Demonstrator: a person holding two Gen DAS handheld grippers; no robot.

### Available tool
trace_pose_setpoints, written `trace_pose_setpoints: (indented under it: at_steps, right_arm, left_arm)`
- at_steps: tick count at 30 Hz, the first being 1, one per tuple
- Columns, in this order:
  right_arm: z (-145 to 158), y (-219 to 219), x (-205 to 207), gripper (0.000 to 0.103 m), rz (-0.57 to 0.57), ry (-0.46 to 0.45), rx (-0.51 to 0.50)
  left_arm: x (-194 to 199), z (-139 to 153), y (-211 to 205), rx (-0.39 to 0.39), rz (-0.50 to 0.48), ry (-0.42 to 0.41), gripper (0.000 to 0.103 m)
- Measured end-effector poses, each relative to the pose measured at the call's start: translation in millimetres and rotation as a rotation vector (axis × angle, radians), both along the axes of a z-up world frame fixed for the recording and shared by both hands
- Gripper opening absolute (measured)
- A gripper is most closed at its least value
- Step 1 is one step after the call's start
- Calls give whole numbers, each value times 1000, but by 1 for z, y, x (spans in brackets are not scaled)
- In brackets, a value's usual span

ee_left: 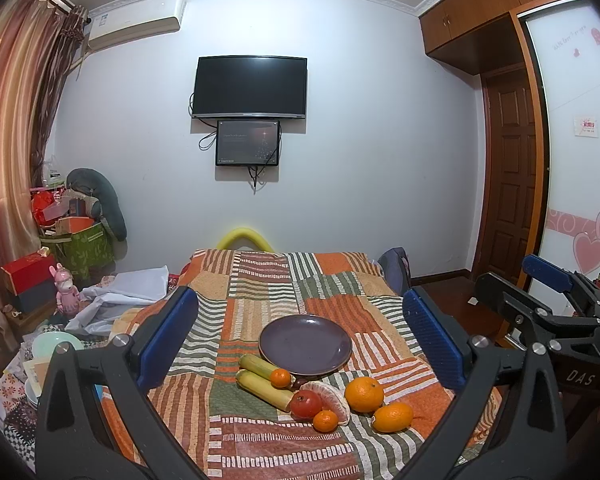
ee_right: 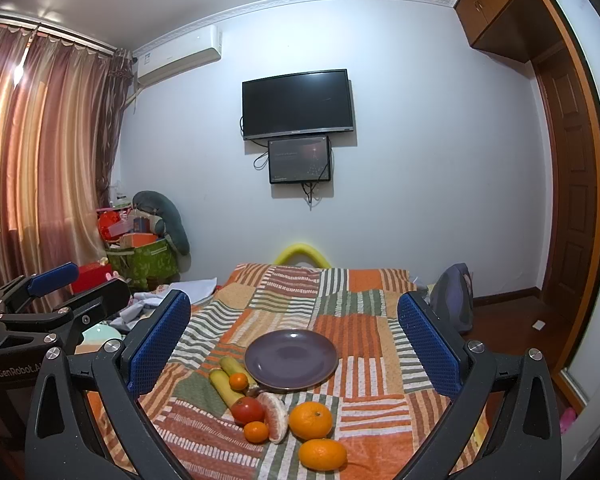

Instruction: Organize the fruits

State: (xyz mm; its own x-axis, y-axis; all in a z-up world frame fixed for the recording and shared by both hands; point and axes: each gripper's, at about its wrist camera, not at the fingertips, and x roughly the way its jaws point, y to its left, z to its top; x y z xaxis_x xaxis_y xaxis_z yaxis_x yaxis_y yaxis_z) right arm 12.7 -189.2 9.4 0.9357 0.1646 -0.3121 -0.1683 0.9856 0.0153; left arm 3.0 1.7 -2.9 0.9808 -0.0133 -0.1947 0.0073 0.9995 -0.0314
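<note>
Left wrist view: left tool (ee_left: pixel 300 340) spread wide, holding nothing above plate (ee_left: pixel 305 345).

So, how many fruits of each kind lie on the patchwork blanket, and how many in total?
Large round oranges: 2
Small orange mandarins: 2
Long yellow-green banana-like pieces: 2
Round red fruit: 1
Peeled pink citrus segment: 1
Total: 8; the purple ceramic plate holds none.

Even indoor light, sharp, fisheye-bent edges, dark corners
</note>
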Motion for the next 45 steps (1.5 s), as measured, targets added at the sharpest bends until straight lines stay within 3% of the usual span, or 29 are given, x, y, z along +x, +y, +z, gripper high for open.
trace_pose_setpoints:
  at_steps: [33,38,41,45]
  right_arm:
    - [-4,1,0,103,0,16,2]
    - [-16,-4,9,103,-11,70,-13]
    - [-36,-10,22,103,-16,149,-17]
    - [-63,-19,34,103,-21,238,-31]
  left_arm:
    - [0,-2,-1,10,5,-4,103]
    - [9,-7,1,9,16,21,103]
    - [19,-15,5,2,21,59,102]
    - [38,-32,11,14,36,147,89]
